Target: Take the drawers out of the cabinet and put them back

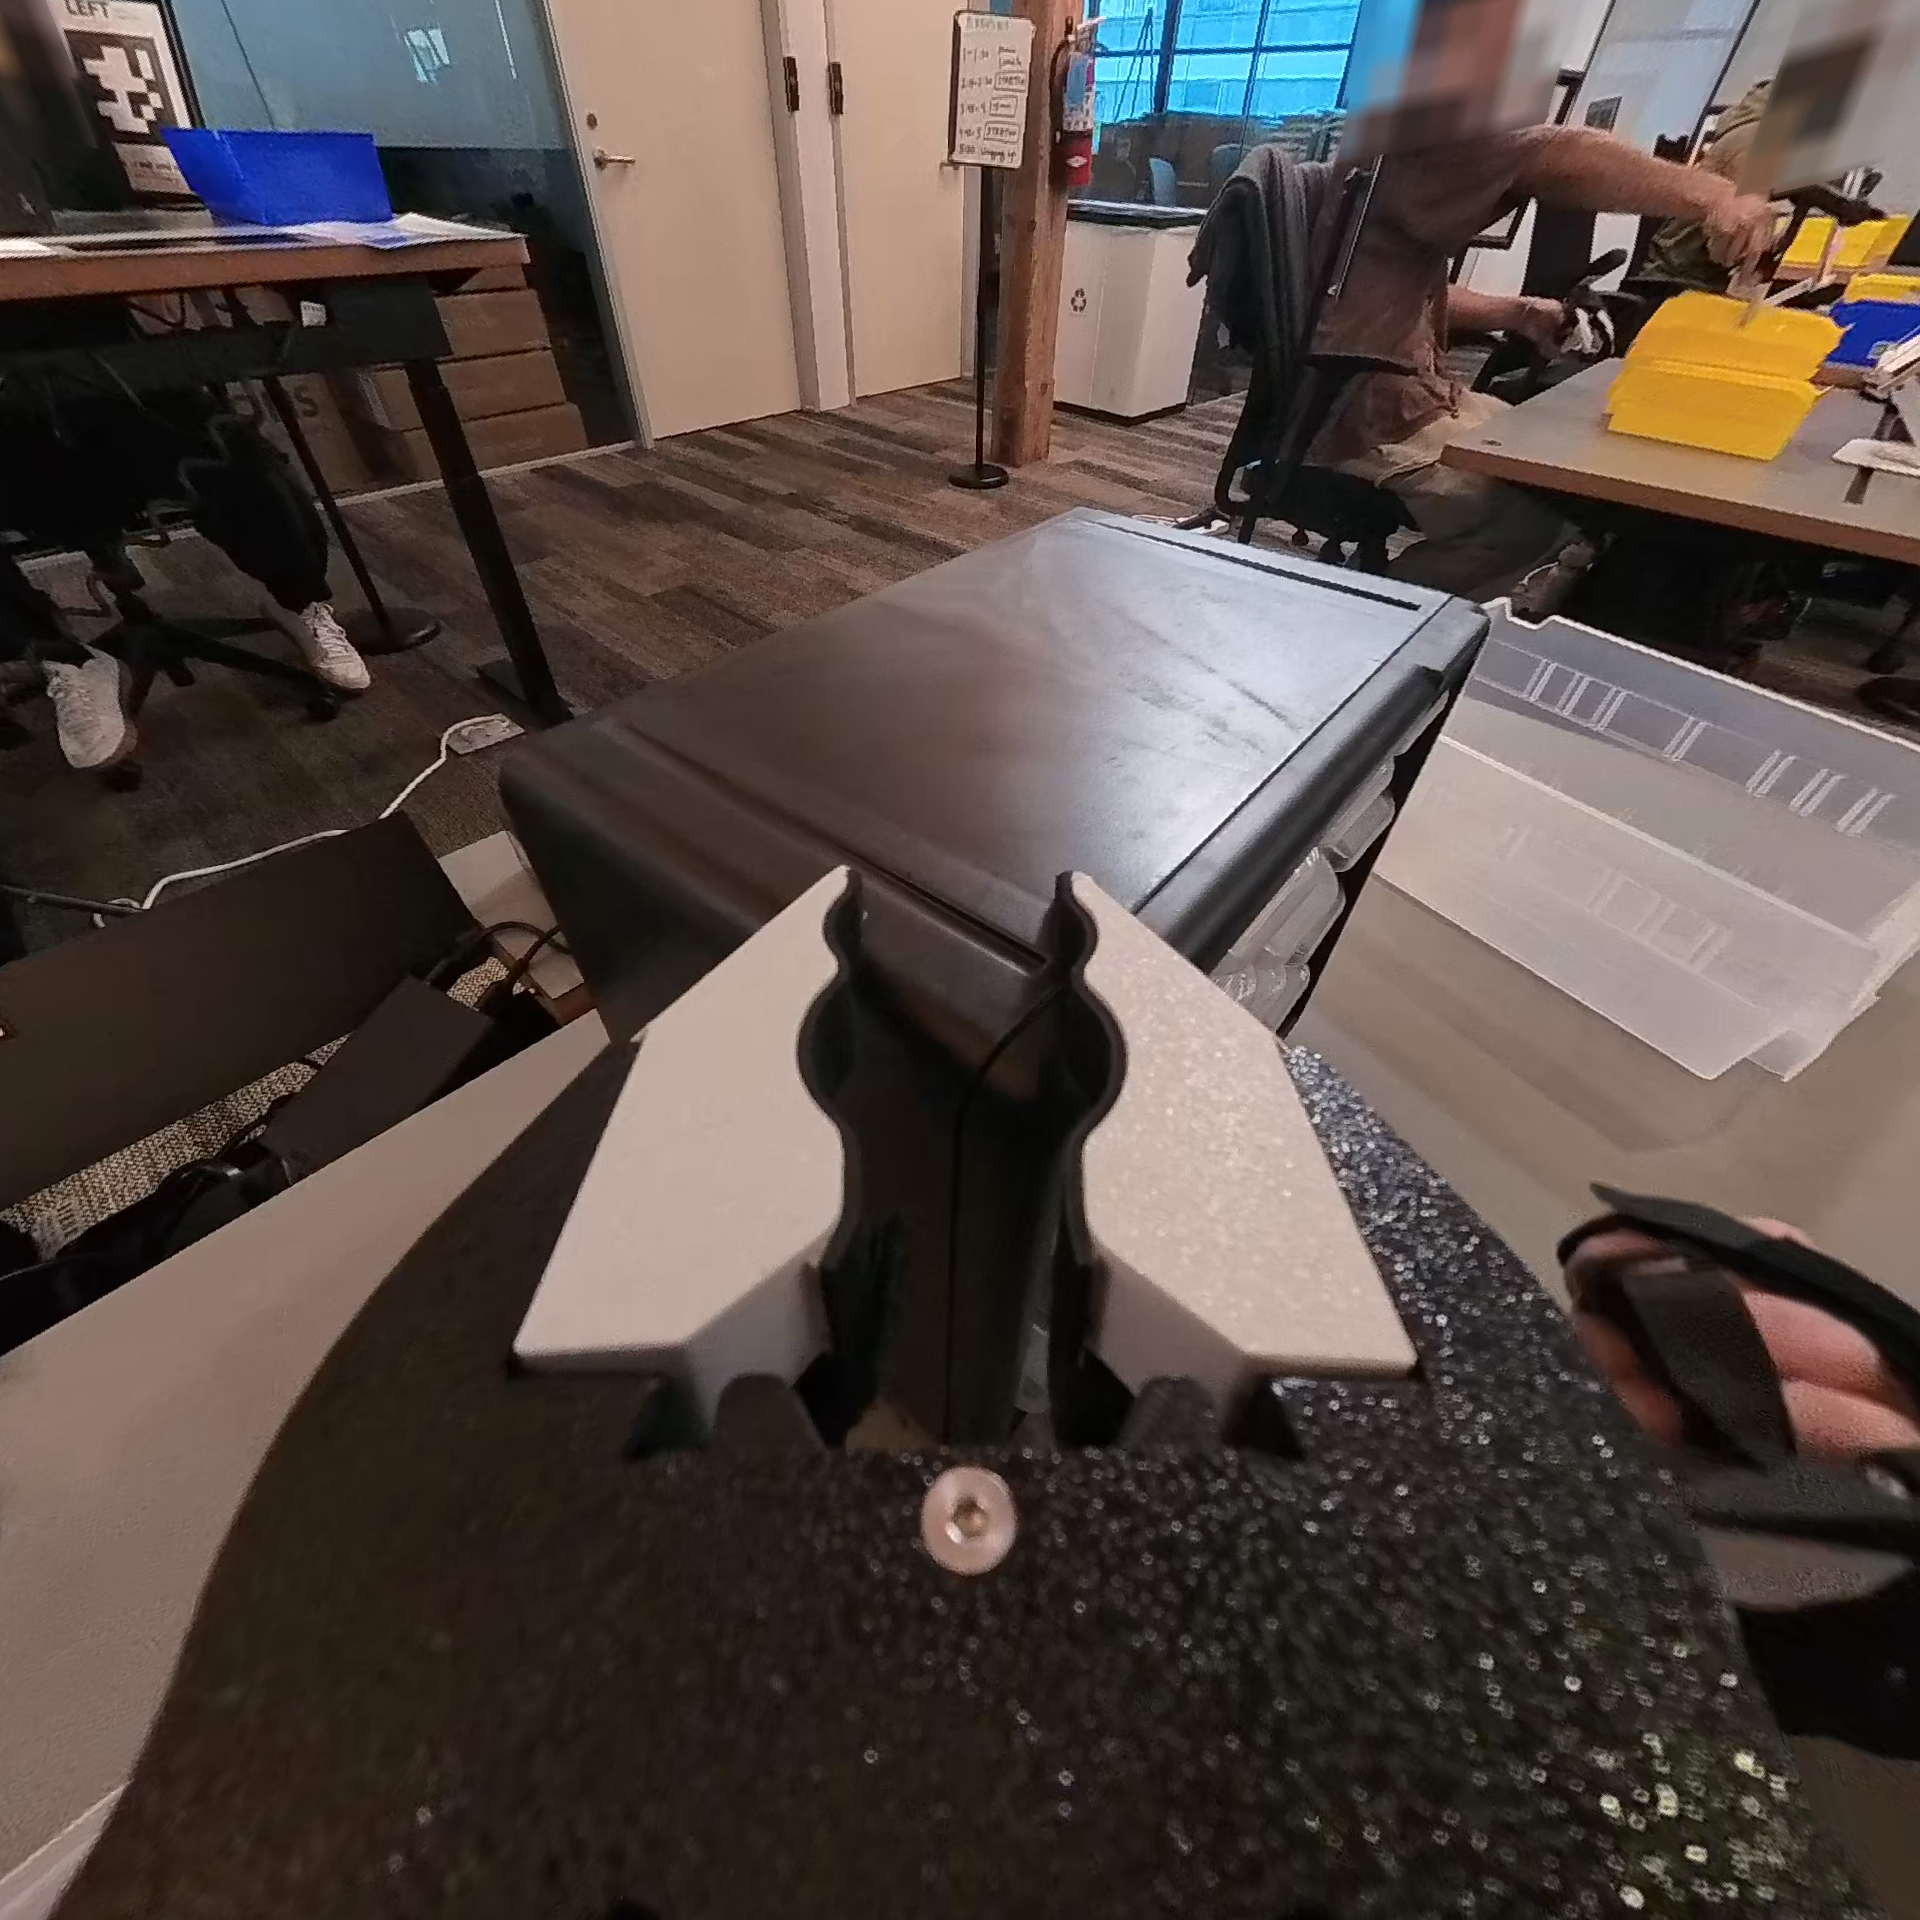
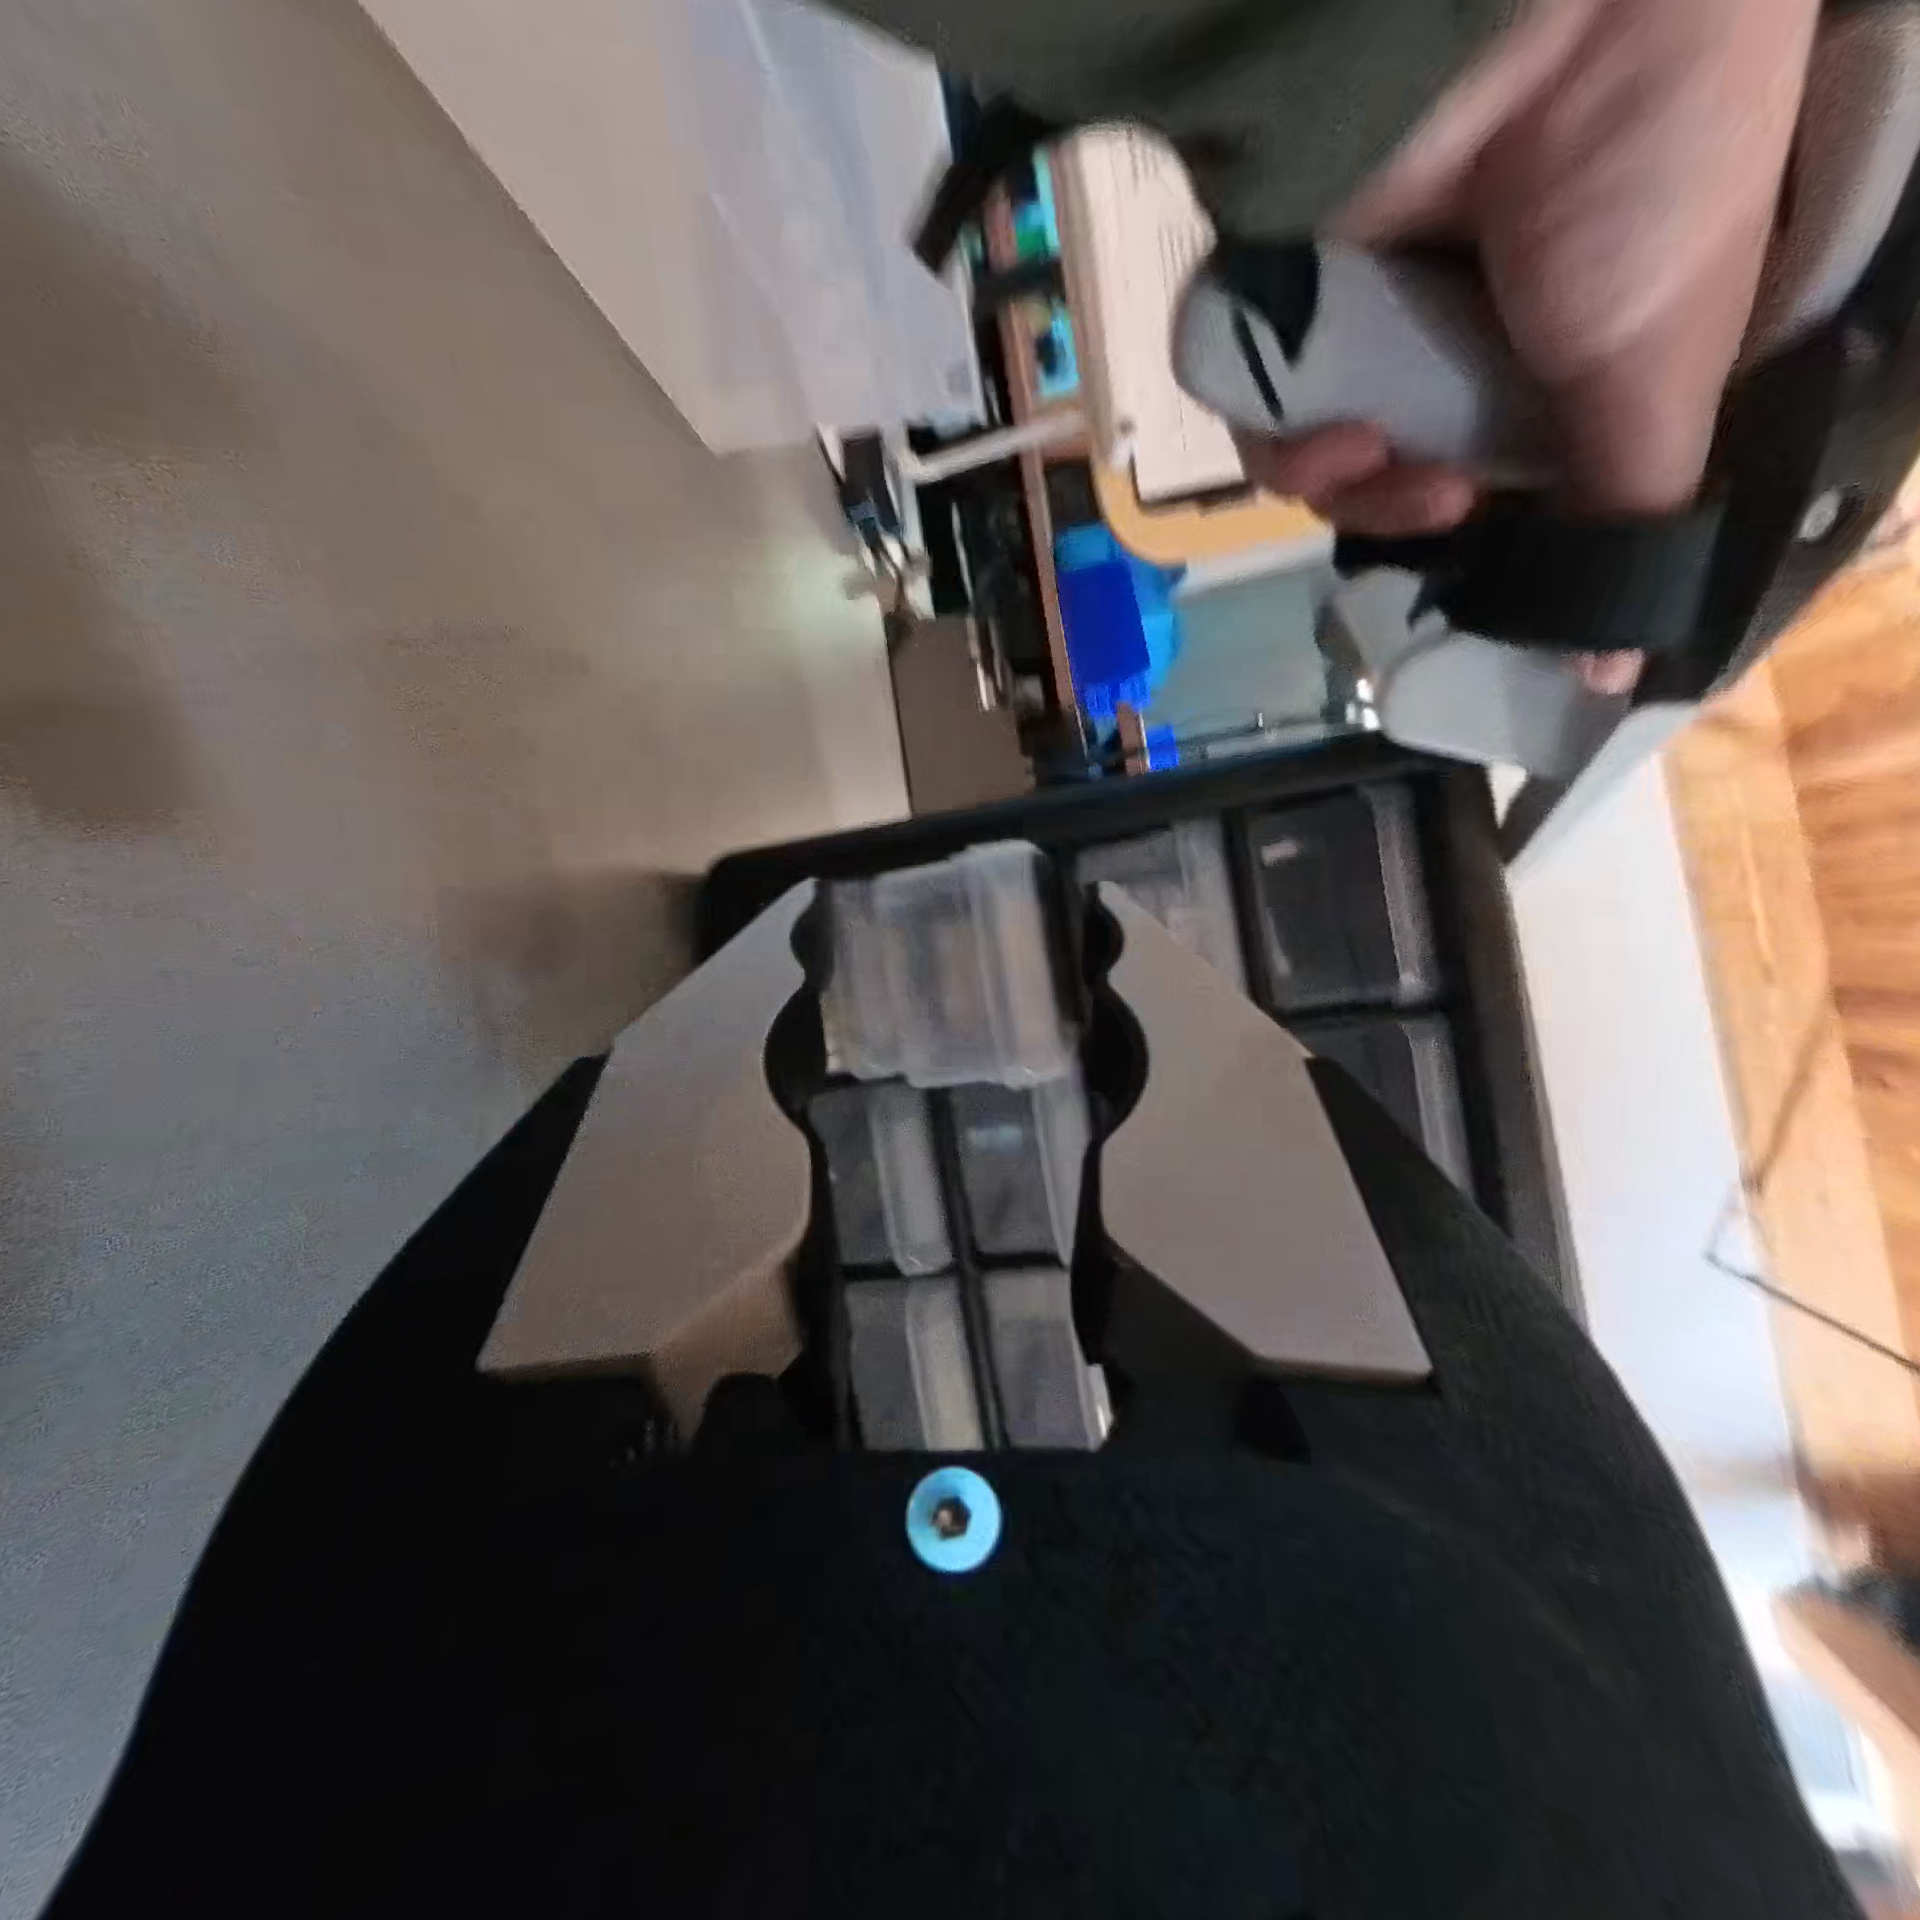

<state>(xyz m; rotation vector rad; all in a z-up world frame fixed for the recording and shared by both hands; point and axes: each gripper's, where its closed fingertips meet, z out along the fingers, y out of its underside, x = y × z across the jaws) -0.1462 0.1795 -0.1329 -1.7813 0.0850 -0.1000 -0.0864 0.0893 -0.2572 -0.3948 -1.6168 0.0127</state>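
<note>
The black cabinet stands on a pale table, its top facing me in the left wrist view. My left gripper straddles its near top edge, and the jaws are closed on it. The fronts of several clear drawers show along the cabinet's right side. In the right wrist view, which is rolled sideways and blurred, my right gripper is shut on a small clear drawer. That drawer sticks out of the cabinet front, beside other drawers seated in their slots. The hand holding the left gripper is above the cabinet.
A large clear plastic bin lies on the table right of the cabinet. The hand on the right gripper shows at the right edge. A black chair is at the left. A person sits at a far table with yellow bins.
</note>
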